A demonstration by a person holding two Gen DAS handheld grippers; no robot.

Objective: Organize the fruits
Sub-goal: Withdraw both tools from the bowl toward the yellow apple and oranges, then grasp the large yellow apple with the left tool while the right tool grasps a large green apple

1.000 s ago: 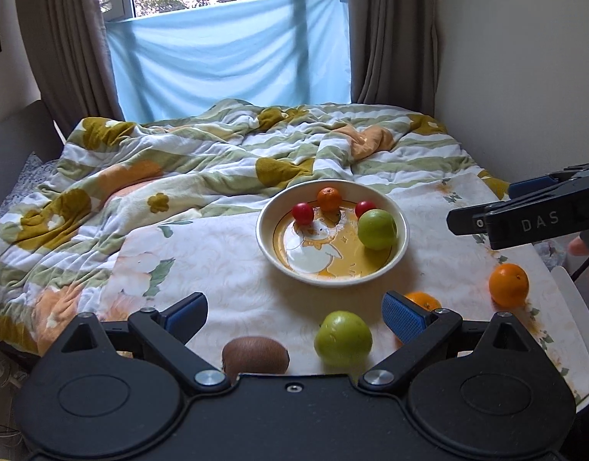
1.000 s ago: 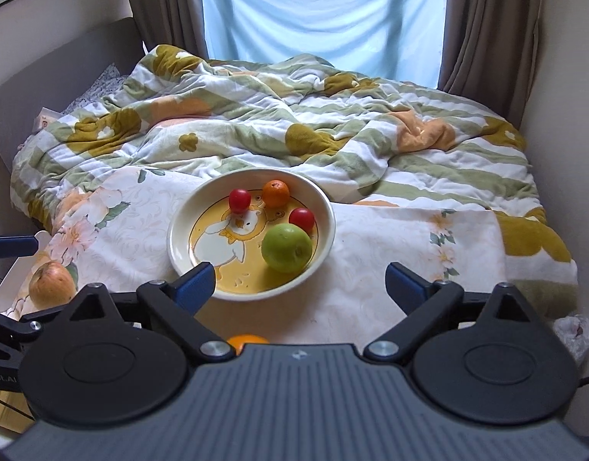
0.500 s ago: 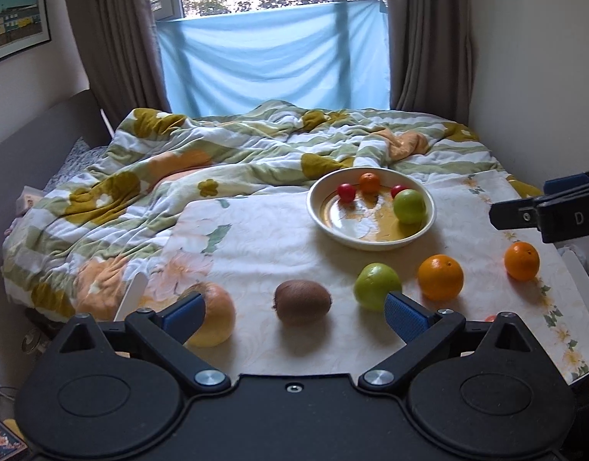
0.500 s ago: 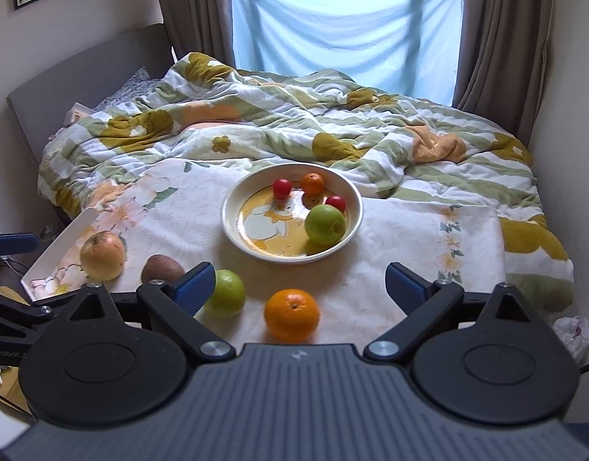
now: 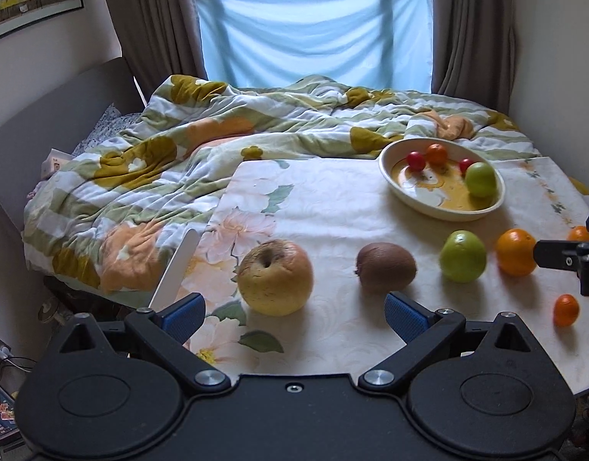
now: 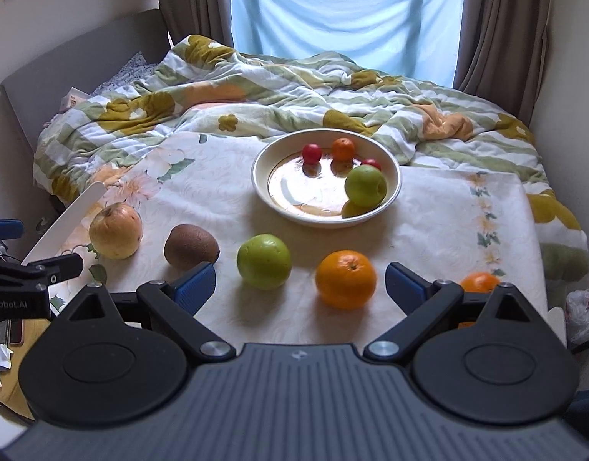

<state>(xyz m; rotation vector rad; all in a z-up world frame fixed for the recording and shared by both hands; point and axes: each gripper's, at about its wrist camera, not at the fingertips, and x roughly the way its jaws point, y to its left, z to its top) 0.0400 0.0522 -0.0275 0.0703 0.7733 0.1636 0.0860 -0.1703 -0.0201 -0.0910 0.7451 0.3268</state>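
Fruits (image 6: 345,279) loose beside bowl (image 6: 393,192), fingers (image 6: 194,282) apart

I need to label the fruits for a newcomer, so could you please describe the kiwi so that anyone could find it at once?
Start at the bowl on the floral cloth; nearer the camera, loose fruit sits in a row. The kiwi is second from the left, between the yellowish apple and a green apple. It alone is brown, fuzzy and egg-shaped.
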